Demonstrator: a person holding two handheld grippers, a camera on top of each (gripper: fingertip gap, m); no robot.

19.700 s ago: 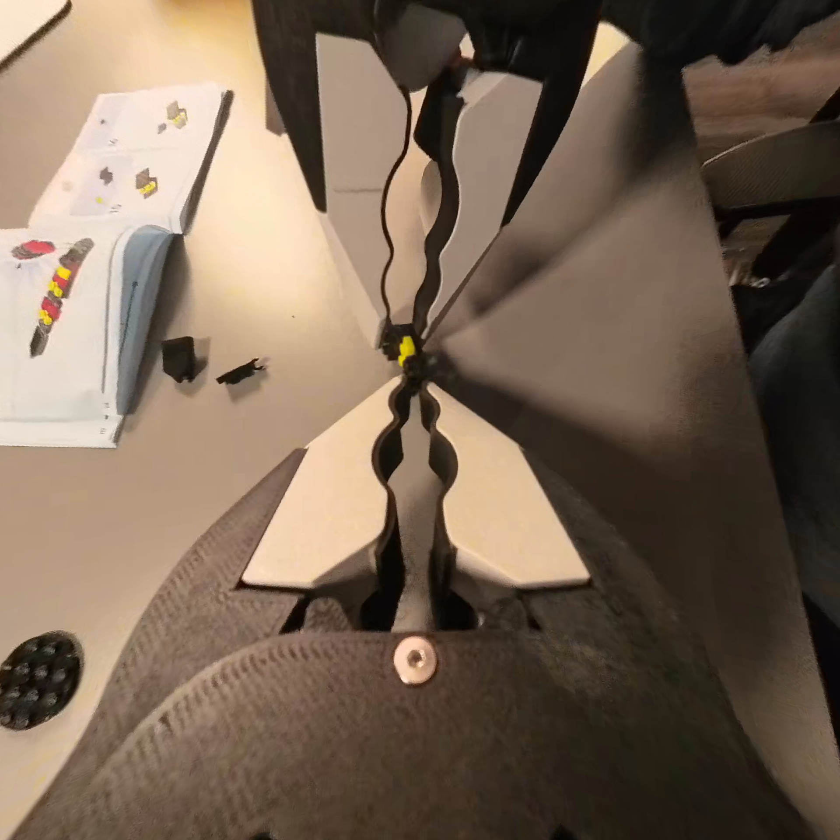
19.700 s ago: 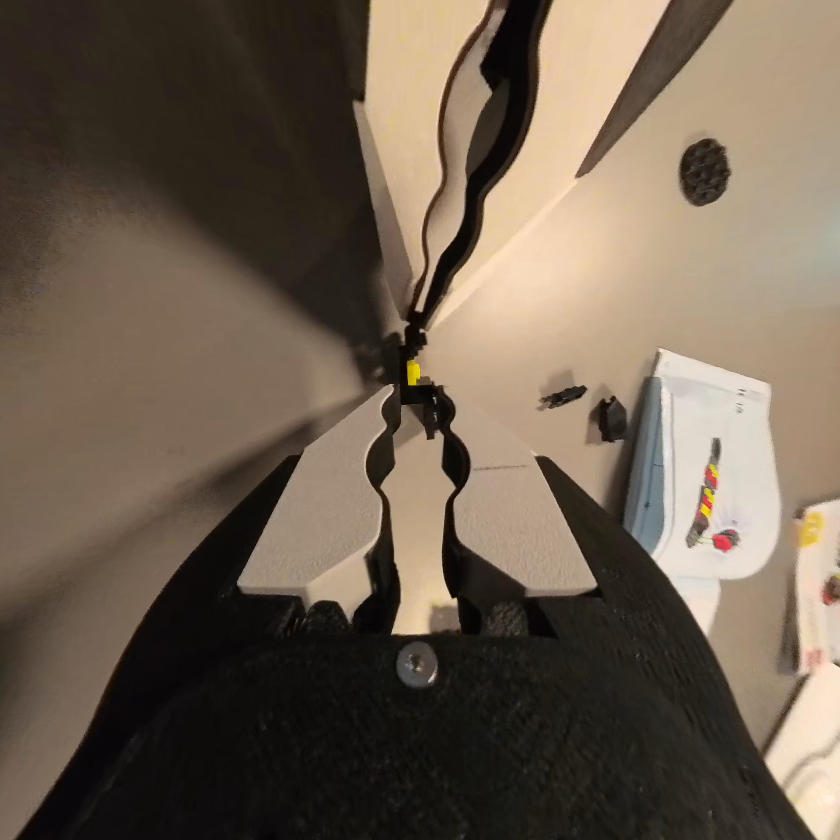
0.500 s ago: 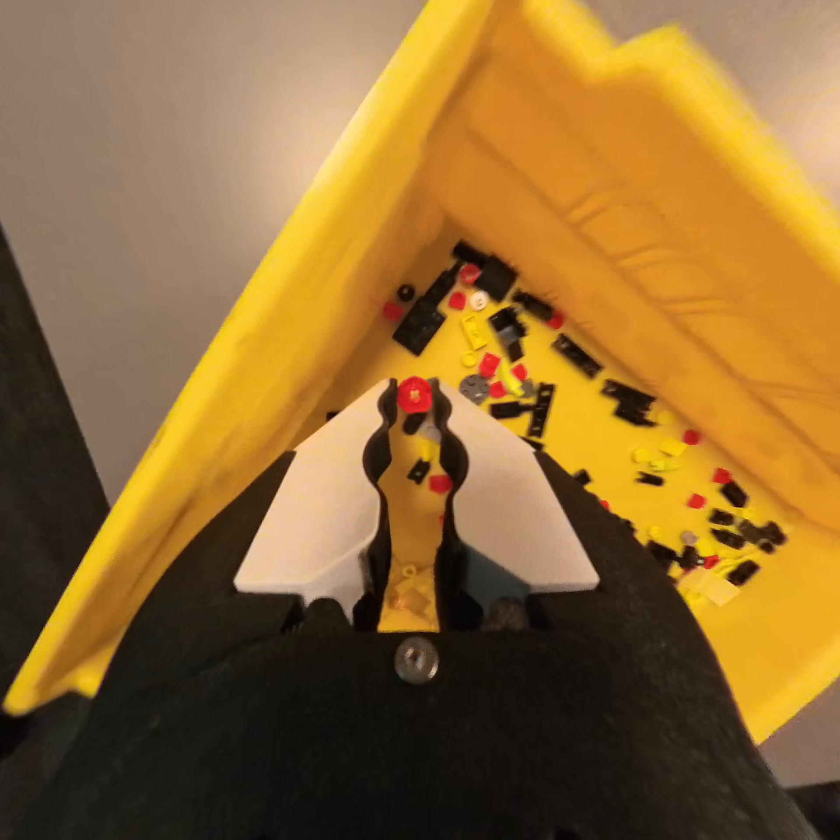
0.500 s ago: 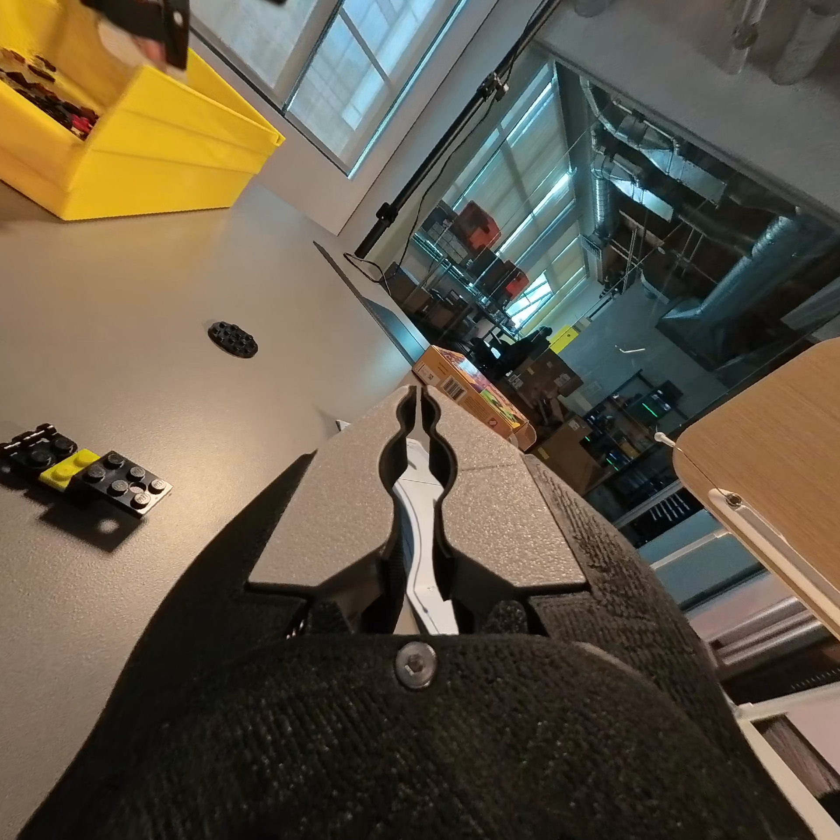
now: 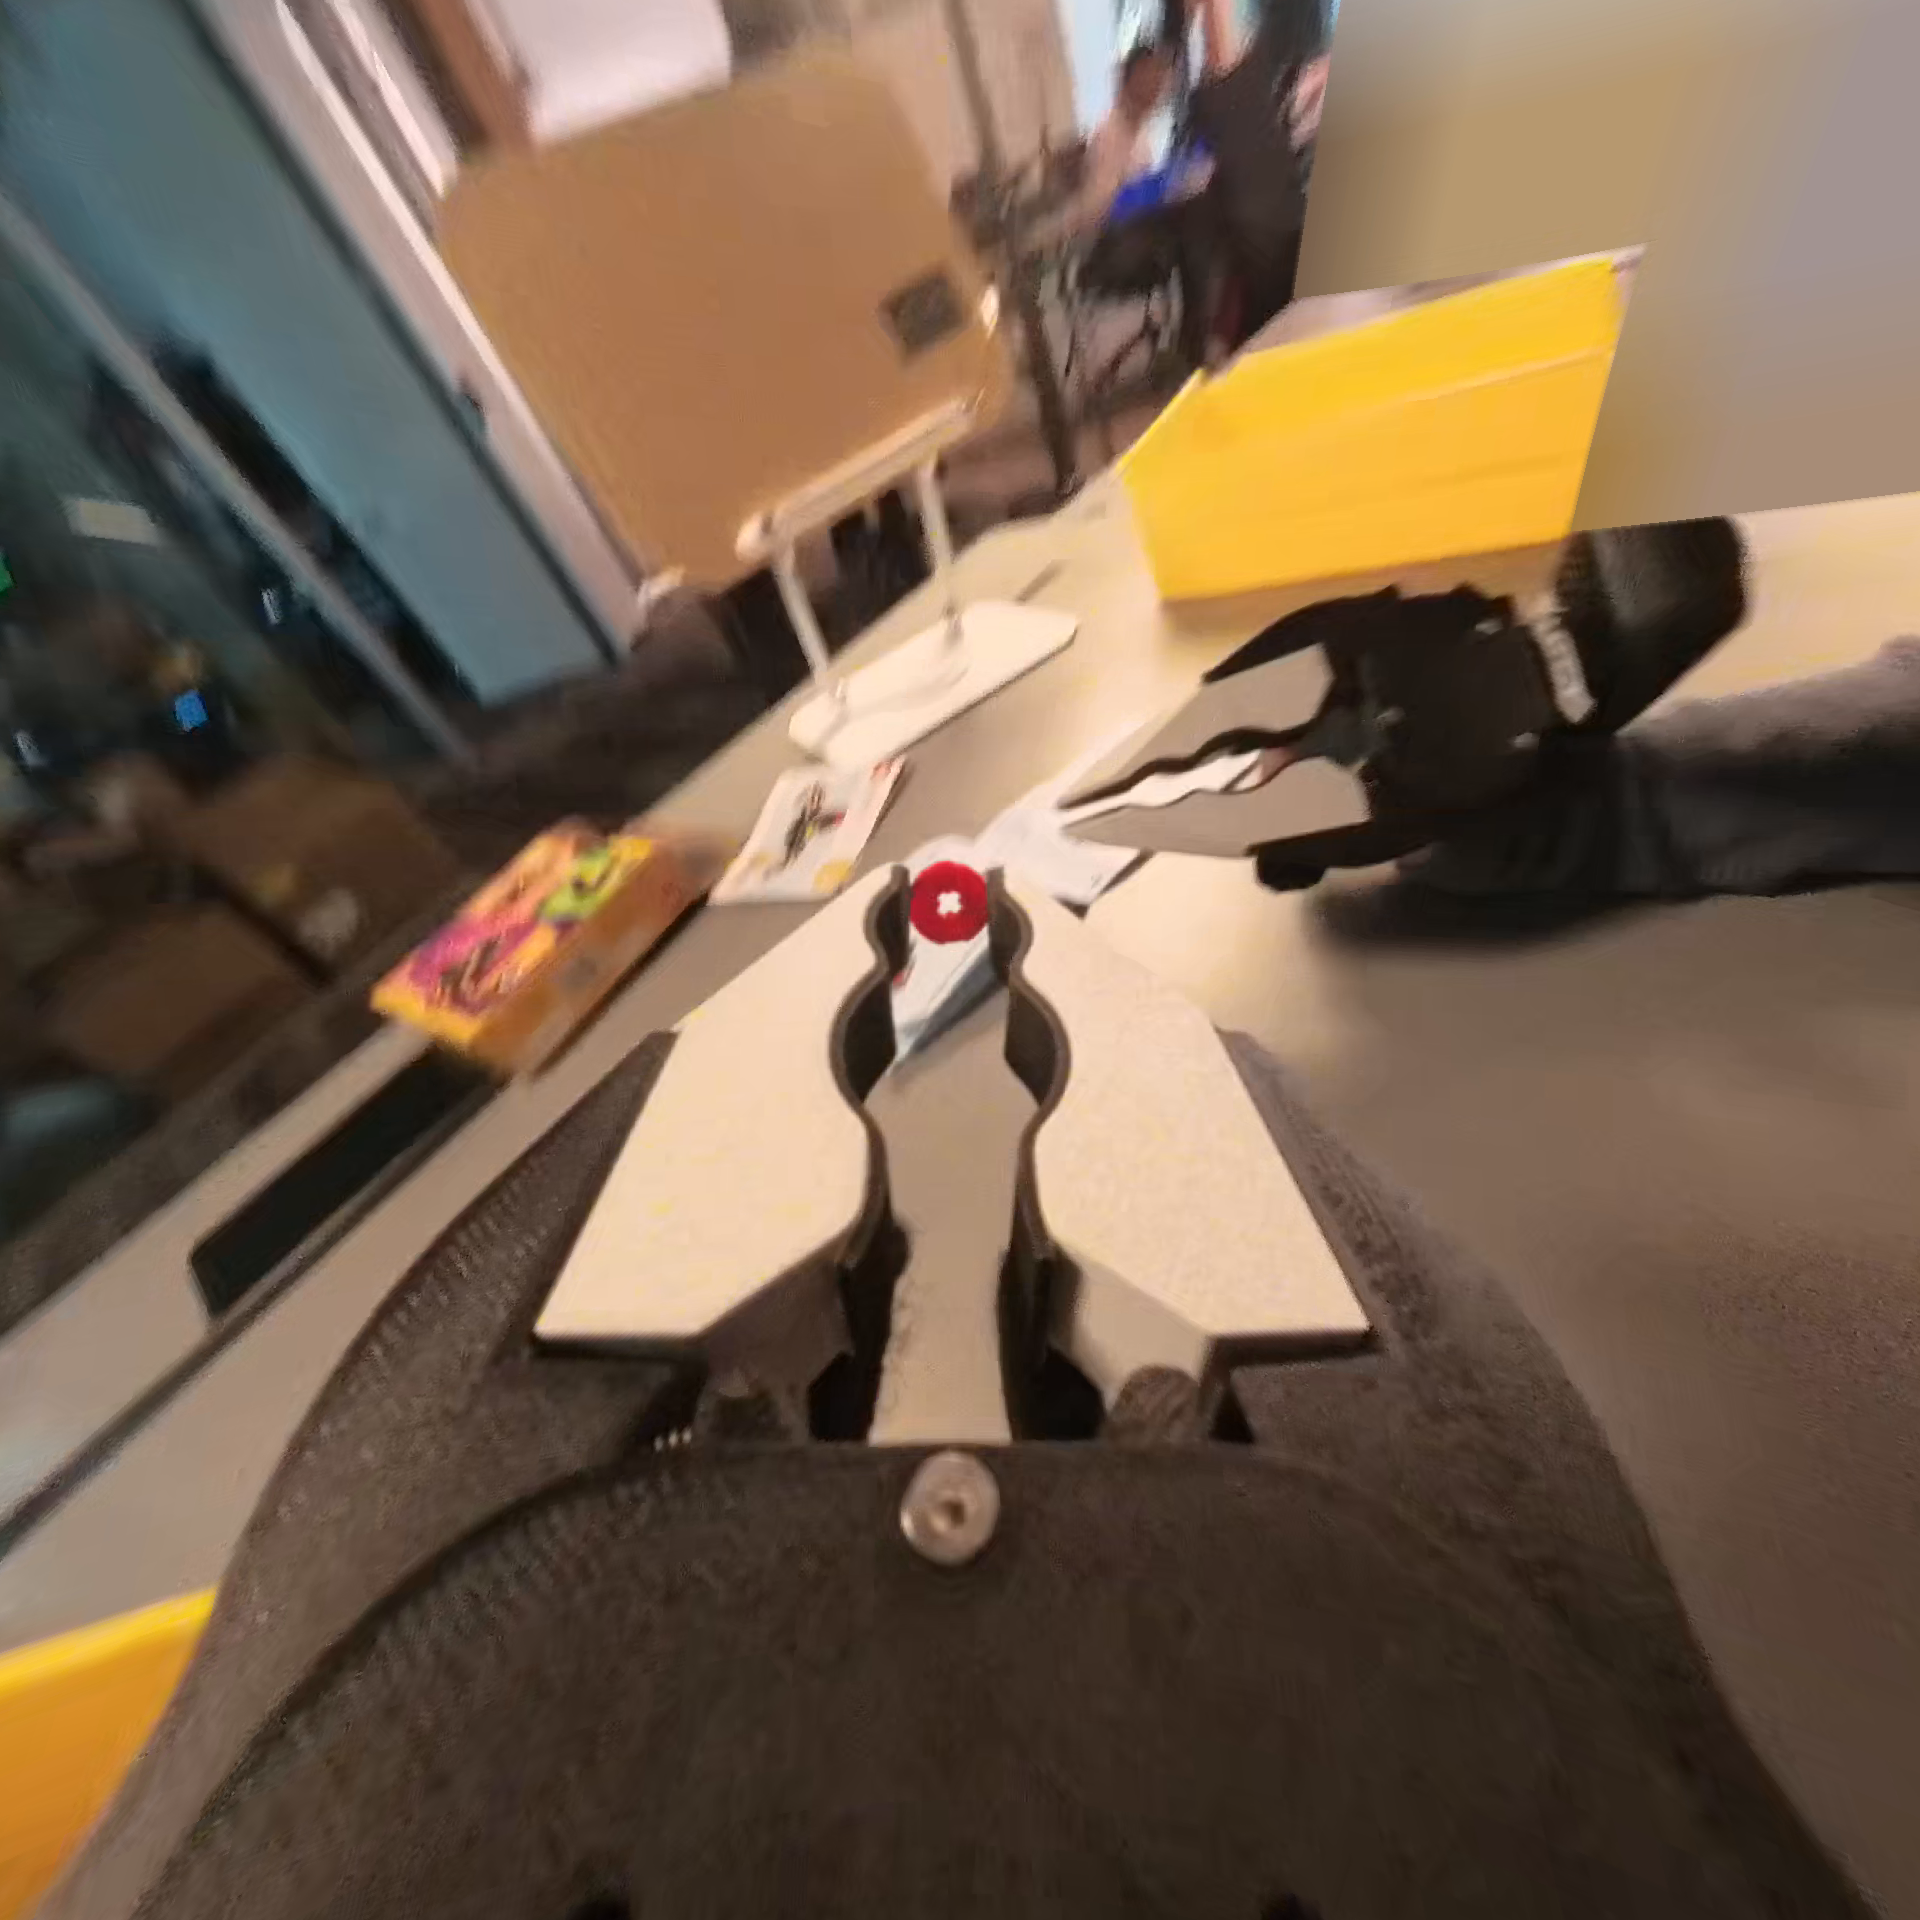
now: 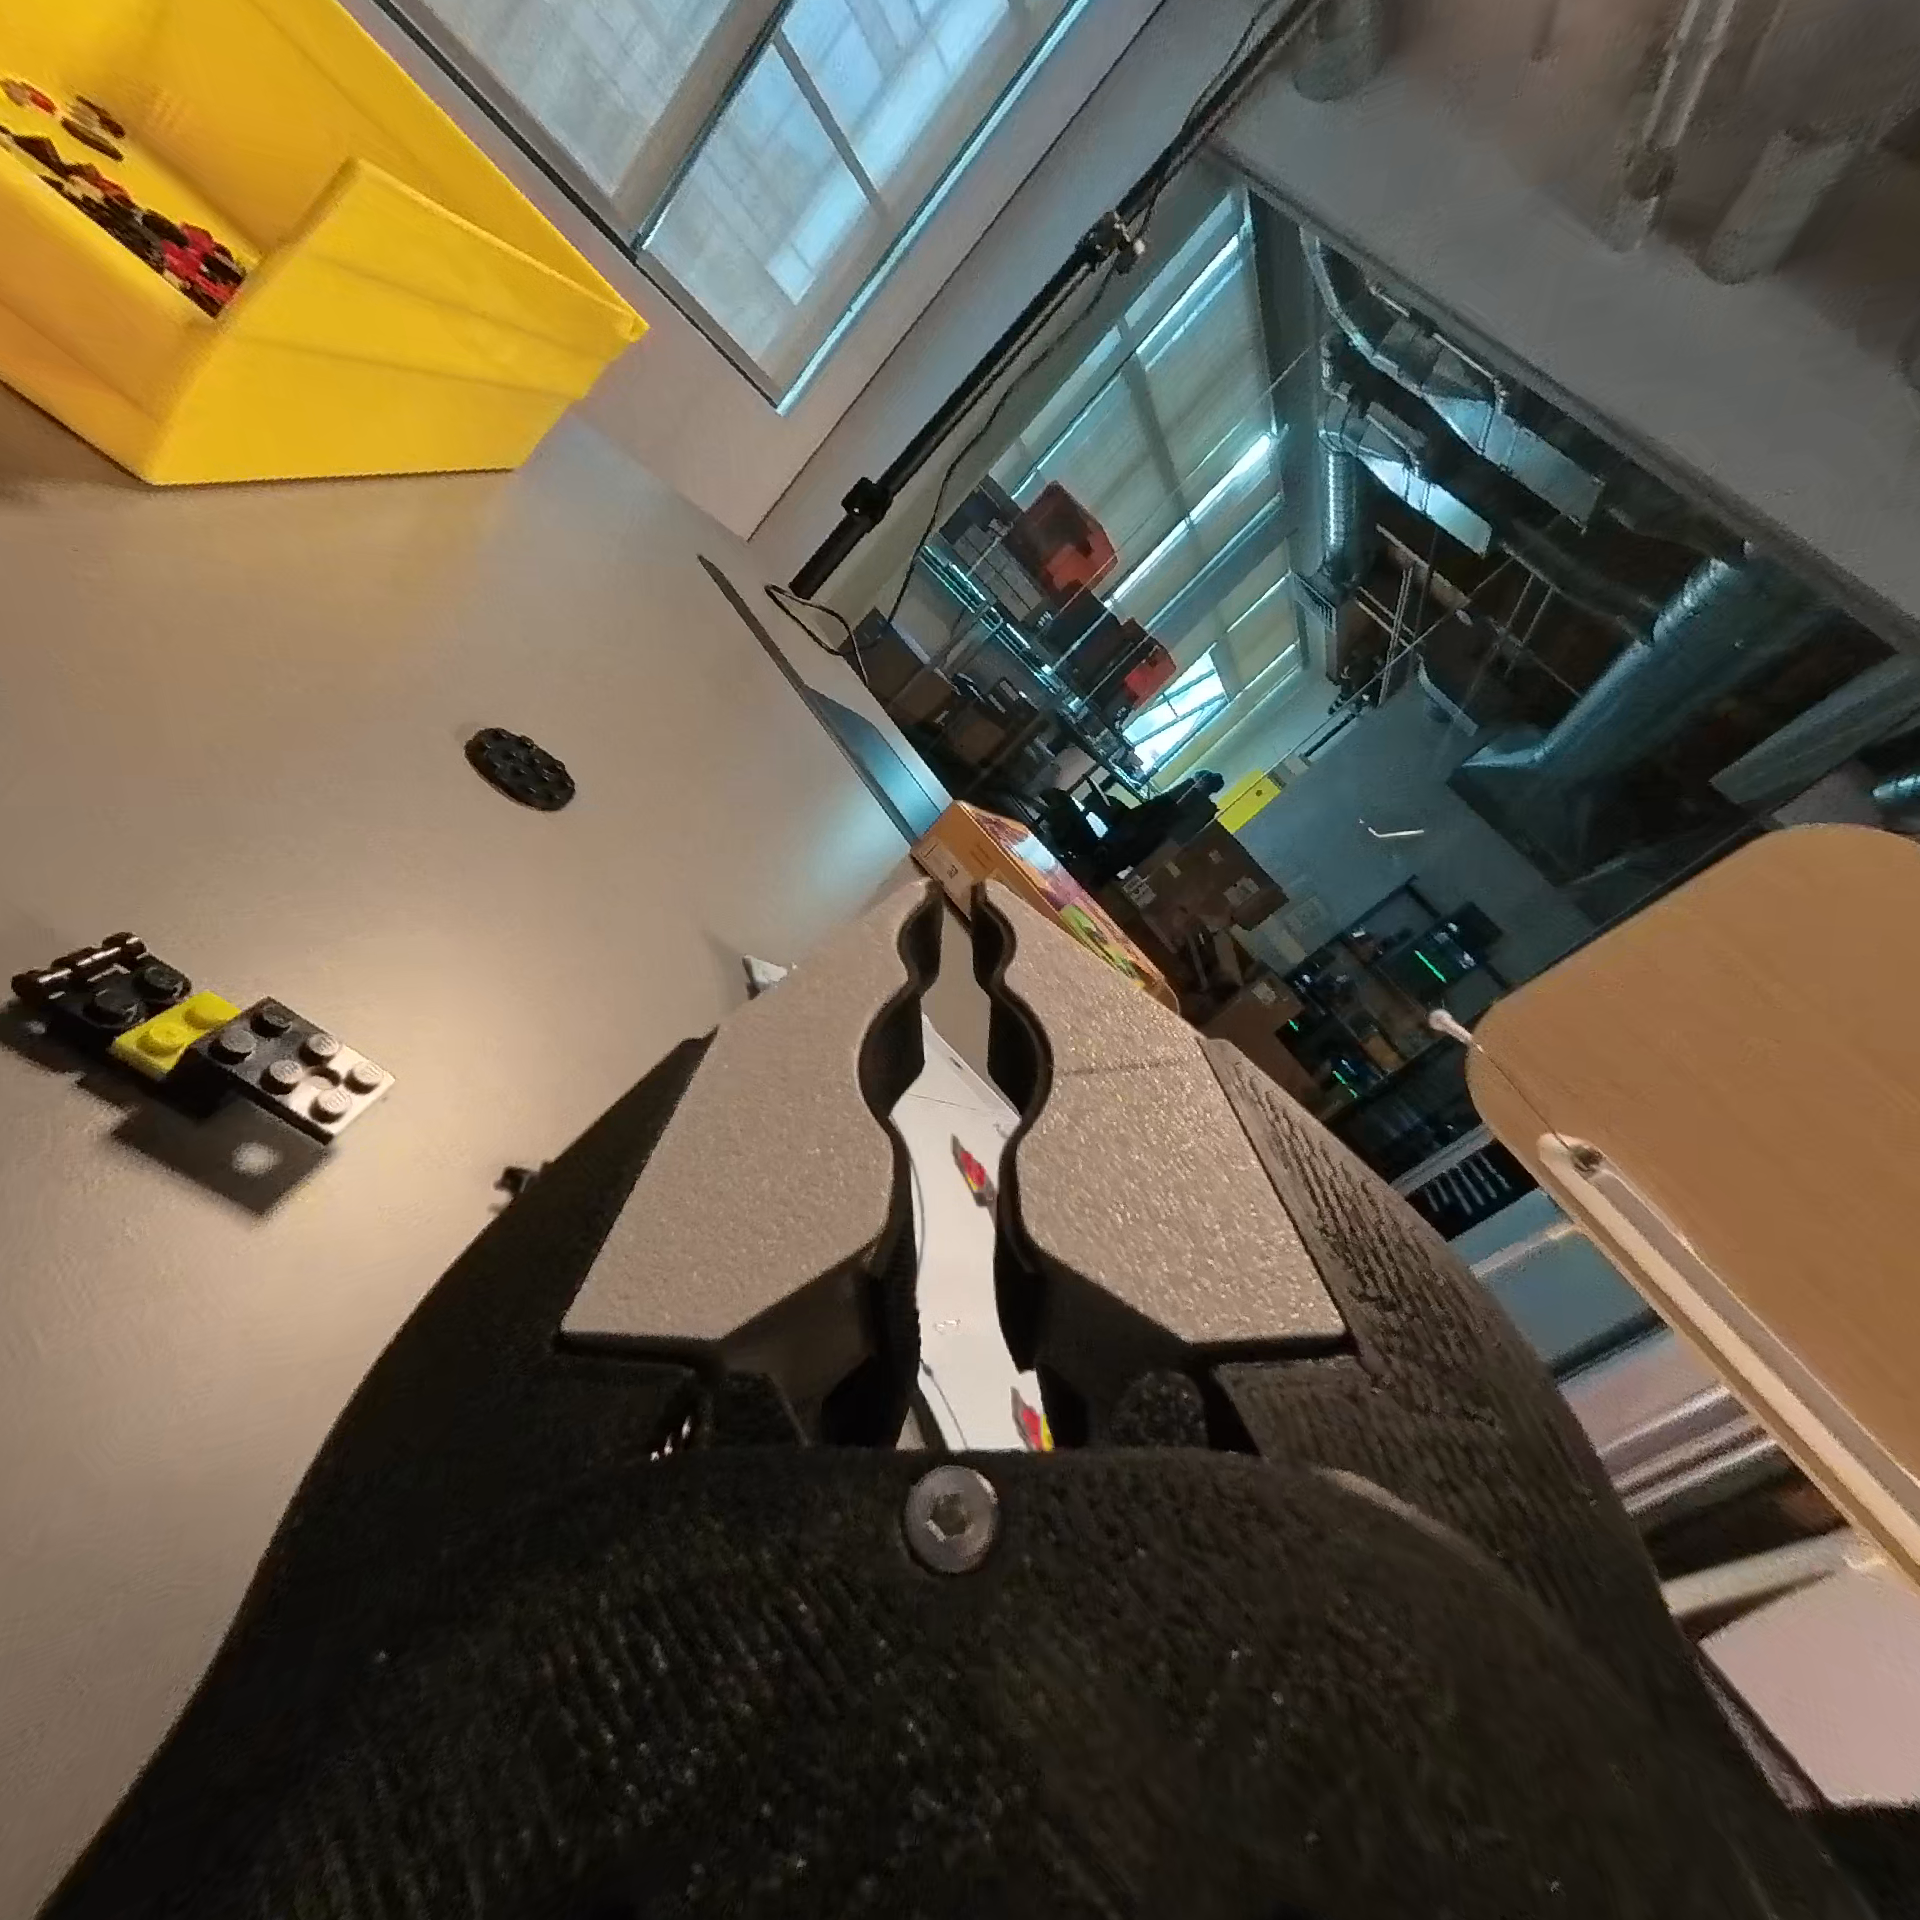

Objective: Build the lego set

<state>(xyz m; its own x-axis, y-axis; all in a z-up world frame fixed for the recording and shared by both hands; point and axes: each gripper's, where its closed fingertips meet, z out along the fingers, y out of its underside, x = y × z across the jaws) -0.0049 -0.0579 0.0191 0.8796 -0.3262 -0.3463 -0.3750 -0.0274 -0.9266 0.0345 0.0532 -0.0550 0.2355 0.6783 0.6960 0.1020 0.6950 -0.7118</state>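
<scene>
My left gripper [image 5: 948, 902] is shut on a small round red lego piece [image 5: 948, 904], pinched at the fingertips and held above the grey table [image 5: 1558, 1091]. My right gripper [image 6: 958, 902] is shut and empty, low over the table; it also shows in the left wrist view [image 5: 1122, 784], held by a gloved hand. A black and yellow lego assembly [image 6: 197, 1039] lies on the table left of the right gripper. A round black plate [image 6: 517, 767] lies farther off. The yellow bin [image 6: 312, 343] holds several loose black and red pieces.
A colourful lego box [image 5: 530, 945] lies near the table's far edge, also in the right wrist view [image 6: 1039, 894]. Instruction sheets [image 5: 821, 821] lie past my left fingertips. A white stand base [image 5: 935, 665] and a yellow bin [image 5: 1371, 457] stand behind. A wooden panel [image 6: 1714, 1039] is at right. My hands' fingertips stand some 15 cm from each other. The round black plate [image 6: 517, 767] is about 15 cm from my right fingertips.
My left gripper has come out of the yellow bin with the red piece and swung over the table toward the right gripper. The right gripper has barely moved.
</scene>
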